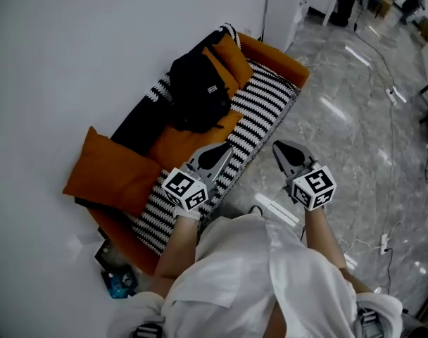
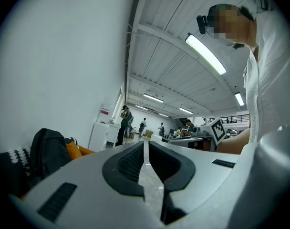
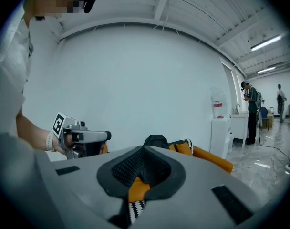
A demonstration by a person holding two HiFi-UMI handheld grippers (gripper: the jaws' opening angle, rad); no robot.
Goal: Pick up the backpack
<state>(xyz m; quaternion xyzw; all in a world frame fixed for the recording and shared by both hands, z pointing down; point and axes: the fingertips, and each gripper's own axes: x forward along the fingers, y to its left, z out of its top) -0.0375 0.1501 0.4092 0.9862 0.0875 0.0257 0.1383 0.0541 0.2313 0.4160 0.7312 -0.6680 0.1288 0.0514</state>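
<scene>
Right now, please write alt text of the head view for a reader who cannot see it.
A black backpack lies on an orange sofa with a striped cover. Below it, a person holds the left hand-held gripper and right hand-held gripper, both shut and empty.

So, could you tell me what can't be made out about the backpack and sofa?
Backpack: head view, handle and straps lost in black fabric; right gripper view, fingers hide all but its top.
Sofa: head view, left gripper and arm cover its near edge.
Floor objects beside it: too small and dark.
</scene>
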